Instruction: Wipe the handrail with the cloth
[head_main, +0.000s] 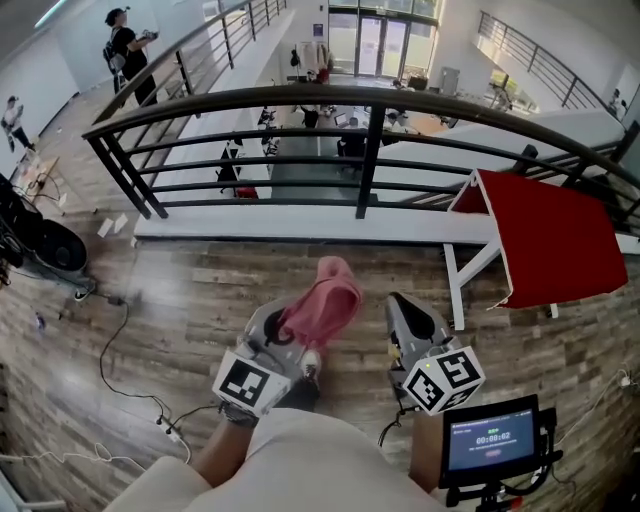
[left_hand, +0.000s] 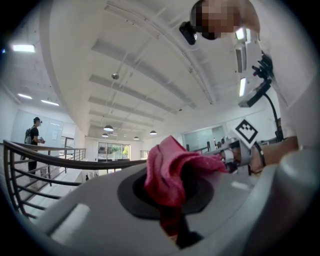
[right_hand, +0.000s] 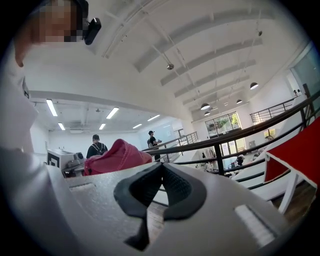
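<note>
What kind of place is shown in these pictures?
Probably an upper walkway in a large office-like building: a curved dark handrail edges the wooden floor, and a lower level shows beyond it.

The cloth (head_main: 322, 300) is looking like soft, matt fabric; the handrail (head_main: 370, 96) is gleaming as smooth dark metal; the floor (head_main: 190, 300) is showing matt wood grain.

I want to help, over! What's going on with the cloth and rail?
Left gripper shut on pink cloth; right gripper shut, empty. Handrail ahead, not touched. Red table stands right.
</note>
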